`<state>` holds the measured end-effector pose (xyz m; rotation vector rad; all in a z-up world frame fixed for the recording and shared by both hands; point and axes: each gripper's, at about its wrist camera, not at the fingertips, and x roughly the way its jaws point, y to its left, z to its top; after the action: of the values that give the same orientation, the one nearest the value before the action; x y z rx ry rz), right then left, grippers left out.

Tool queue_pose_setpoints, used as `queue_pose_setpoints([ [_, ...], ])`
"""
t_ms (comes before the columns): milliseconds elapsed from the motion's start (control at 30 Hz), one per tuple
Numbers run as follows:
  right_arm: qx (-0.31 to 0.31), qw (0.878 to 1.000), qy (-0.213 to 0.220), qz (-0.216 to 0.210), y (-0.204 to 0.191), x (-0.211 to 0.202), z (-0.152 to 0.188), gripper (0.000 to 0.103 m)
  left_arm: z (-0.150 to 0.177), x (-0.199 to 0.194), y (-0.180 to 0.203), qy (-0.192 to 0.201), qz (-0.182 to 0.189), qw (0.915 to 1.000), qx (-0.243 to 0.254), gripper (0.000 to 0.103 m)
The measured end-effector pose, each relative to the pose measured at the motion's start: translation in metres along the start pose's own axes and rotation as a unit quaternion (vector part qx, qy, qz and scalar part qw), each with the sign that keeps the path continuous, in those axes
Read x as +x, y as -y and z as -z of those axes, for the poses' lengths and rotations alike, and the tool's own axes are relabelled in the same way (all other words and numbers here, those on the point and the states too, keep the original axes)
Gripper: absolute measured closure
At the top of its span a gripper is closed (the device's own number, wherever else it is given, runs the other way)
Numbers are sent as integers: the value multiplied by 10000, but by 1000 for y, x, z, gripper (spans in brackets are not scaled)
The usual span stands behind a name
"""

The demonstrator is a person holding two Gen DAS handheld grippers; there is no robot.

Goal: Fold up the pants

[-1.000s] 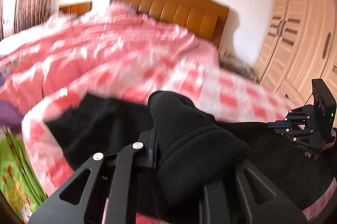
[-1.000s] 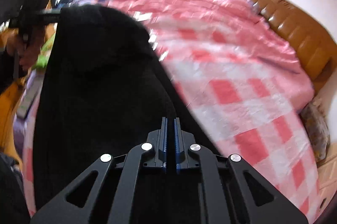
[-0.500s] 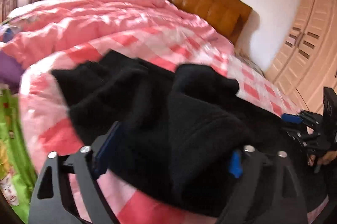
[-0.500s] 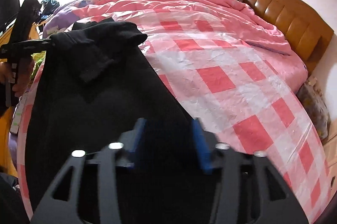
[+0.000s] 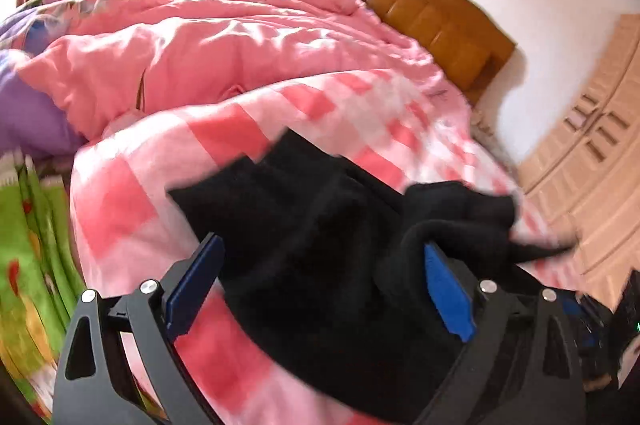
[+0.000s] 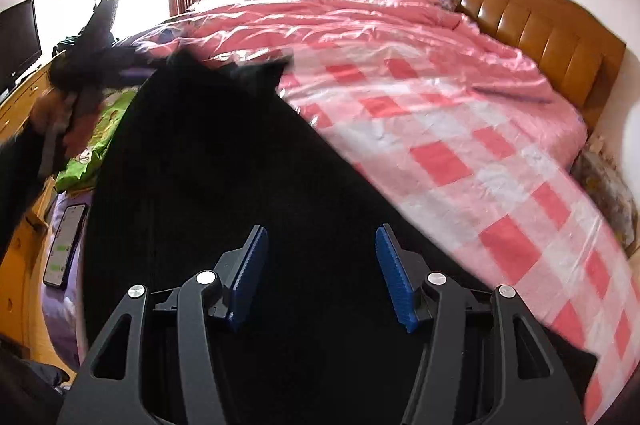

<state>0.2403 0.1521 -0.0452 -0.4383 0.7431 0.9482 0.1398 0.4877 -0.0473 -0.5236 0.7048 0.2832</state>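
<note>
The black pants (image 5: pixel 320 225) lie along the near edge of the bed, with a bunched end (image 5: pixel 460 209) on top. My left gripper (image 5: pixel 322 245) hovers over them, its jaws opening wide; cloth lies between the blue pads (image 5: pixel 448 297), which do not press on it. In the right wrist view the pants (image 6: pixel 208 185) stretch away as a long dark strip. My right gripper (image 6: pixel 320 229) stands open just above them, nothing pinched. The left gripper (image 6: pixel 100 37) shows as a blur at the pants' far end.
A pink checked bedspread (image 6: pixel 460 153) covers the bed and a crumpled pink duvet (image 5: pixel 200 37) lies further back. A wooden headboard (image 6: pixel 540 37) and a wardrobe (image 5: pixel 592 145) stand beyond. A phone (image 6: pixel 66 245) and a green cloth (image 5: pixel 28 265) lie beside the bed's edge.
Both grippers were shut on the black pants and have let go and opened. The lifted end has dropped onto the bed. The left gripper has drawn back along the pants.
</note>
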Motion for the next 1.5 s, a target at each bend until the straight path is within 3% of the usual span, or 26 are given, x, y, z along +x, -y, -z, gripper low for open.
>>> queue_pose_setpoints([
  [33,53,10000,-38,-6,1,4,3,47,-2,0,3,-13,113,9999,31,9],
  [133,227,9994,-265,-28,6,13,8,47,9,-11,32,-287,1075,9914,682,10],
  [200,384,9989,-260,-113,12,14,8,47,31,-18,56,-346,733,9858,1472,9],
  [267,539,9978,-318,-206,17,17,9,47,48,-13,55,-532,215,9861,1560,9],
  [433,543,9978,-322,-210,16,18,9,39,72,-14,9,-562,285,9975,311,10],
  [500,496,9980,-347,-181,14,18,10,39,76,-24,34,-269,-166,9949,956,10],
  [533,480,9981,-354,-166,14,18,10,39,81,-29,54,-111,-476,9877,1488,10],
  [567,472,9981,-356,-160,13,18,10,39,86,-31,74,33,-754,9759,2045,9],
  [633,479,9981,-361,-157,14,19,10,39,105,-31,124,344,-1378,9288,3422,8],
  [700,485,9980,-371,-156,14,19,10,38,131,-17,169,570,-1892,8581,4739,8],
  [733,485,9980,-375,-149,14,19,10,38,139,-10,180,561,-1935,8356,5111,8],
  [767,481,9980,-378,-138,13,20,10,38,149,1,194,508,-1960,8061,5561,9],
  [800,476,9981,-379,-120,13,20,10,38,152,8,199,482,-1975,7936,5735,16],
  [833,476,9981,-380,-101,13,20,10,38,147,15,205,347,-1876,7949,5760,25],
  [867,473,9981,-382,-76,12,19,10,38,139,20,205,72,-1684,8059,5676,35],
  [900,477,9981,-381,-55,13,19,11,38,129,21,202,-164,-1419,8243,5478,73],
  [933,497,9980,-376,-42,13,19,11,38,117,20,196,-292,-1203,8490,5137,97],
  [967,511,9980,-372,-47,14,18,11,38,102,15,186,-324,-898,8806,4641,97],
  [1000,528,9979,-365,-55,15,18,12,38,91,9,176,-318,-577,9037,4230,98],
  [1033,553,9978,-360,-63,16,18,12,38,69,-3,153,-290,32,9418,3349,98],
  [1100,593,9976,-352,-105,18,17,12,38,35,-28,95,-37,1081,9815,1579,98],
  [1167,611,9974,-357,-135,18,18,12,37,13,-35,41,176,1621,9865,172,98],
  [1200,611,9973,-364,-153,19,18,12,36,3,-34,0,213,1919,9786,-717,98],
  [1267,589,9974,-373,-160,18,18,12,35,-9,-21,-47,143,1876,9690,-1599,98],
  [1400,568,9976,-380,-138,17,19,12,35,-5,12,-106,-540,1880,9512,-2387,92],
  [1500,569,9976,-384,-133,16,18,12,35,6,6,-119,-378,2059,9431,-2583,70],
])
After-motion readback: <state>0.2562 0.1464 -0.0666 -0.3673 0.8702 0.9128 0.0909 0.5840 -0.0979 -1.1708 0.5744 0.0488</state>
